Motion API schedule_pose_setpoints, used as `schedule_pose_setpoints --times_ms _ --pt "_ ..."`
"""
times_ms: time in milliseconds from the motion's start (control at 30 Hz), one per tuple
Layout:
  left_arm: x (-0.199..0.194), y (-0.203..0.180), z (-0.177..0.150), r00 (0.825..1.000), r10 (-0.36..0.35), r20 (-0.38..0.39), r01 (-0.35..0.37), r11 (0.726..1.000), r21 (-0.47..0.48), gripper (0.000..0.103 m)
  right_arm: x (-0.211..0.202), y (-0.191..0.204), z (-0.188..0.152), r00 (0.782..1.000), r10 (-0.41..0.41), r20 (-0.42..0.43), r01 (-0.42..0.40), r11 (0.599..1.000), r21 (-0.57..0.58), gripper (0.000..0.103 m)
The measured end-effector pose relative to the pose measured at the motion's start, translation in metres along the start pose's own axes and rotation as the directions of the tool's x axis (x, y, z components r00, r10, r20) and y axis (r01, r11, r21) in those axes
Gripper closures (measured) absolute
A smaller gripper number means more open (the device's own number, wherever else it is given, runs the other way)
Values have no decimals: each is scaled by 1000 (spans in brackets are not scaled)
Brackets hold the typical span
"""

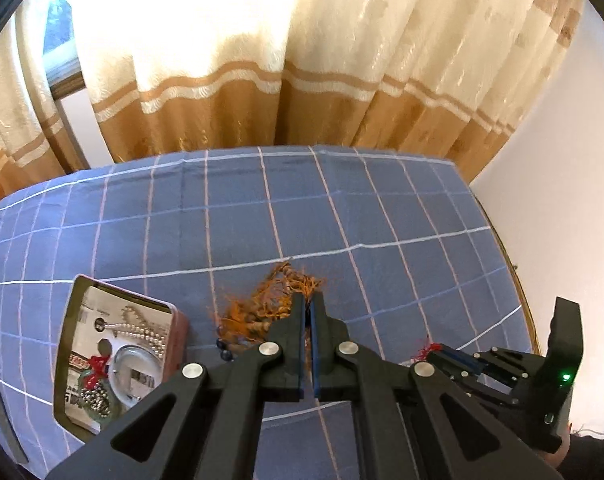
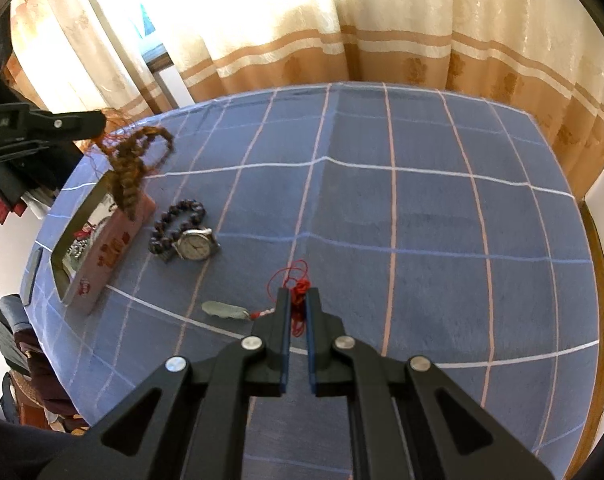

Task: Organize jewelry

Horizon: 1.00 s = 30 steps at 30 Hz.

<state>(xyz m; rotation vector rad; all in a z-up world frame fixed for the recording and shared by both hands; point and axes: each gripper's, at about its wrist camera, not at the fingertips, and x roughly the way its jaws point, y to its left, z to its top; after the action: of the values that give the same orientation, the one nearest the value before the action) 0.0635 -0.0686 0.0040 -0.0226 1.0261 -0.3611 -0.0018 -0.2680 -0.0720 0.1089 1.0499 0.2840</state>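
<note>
Blue tablecloth (image 2: pixel 421 208), white-pink grid; orange-brown tassel necklace (image 1: pixel 274 304); red cord (image 2: pixel 298 292); pink box (image 2: pixel 114 248).

Checked blue tablecloth (image 2: pixel 421 208) carries tin box (image 2: pixel 114 252), bead bracelet (image 2: pixel 174 216), watch (image 2: pixel 196 246), jade pendant (image 2: pixel 222 310).

A home: patterned curtains (image 1: pixel 262 60) behind a checked tablecloth (image 2: pixel 421 220)

Open pink jewelry tin (image 2: pixel 102 256) holding pearls (image 1: pixel 144 330); beside it, bead bracelet (image 2: pixel 178 220), watch (image 2: pixel 194 246), jade pendant (image 2: pixel 222 310).
</note>
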Motion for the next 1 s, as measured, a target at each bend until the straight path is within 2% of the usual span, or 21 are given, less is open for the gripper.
schedule_pose_setpoints --times_ms 233,500,1000 --pt "-19 9 0 999 2 35 -1 1000 -27 103 -14 12 12 999 14 39 -14 1000 -21 94" --pt "-31 29 -8 998 37 46 -35 998 -54 103 -27 29 25 997 31 72 -28 998 -51 94" --pt "-50 74 -31 994 97 50 -90 988 -126 103 -27 73 40 994 76 80 -64 989 -134 94"
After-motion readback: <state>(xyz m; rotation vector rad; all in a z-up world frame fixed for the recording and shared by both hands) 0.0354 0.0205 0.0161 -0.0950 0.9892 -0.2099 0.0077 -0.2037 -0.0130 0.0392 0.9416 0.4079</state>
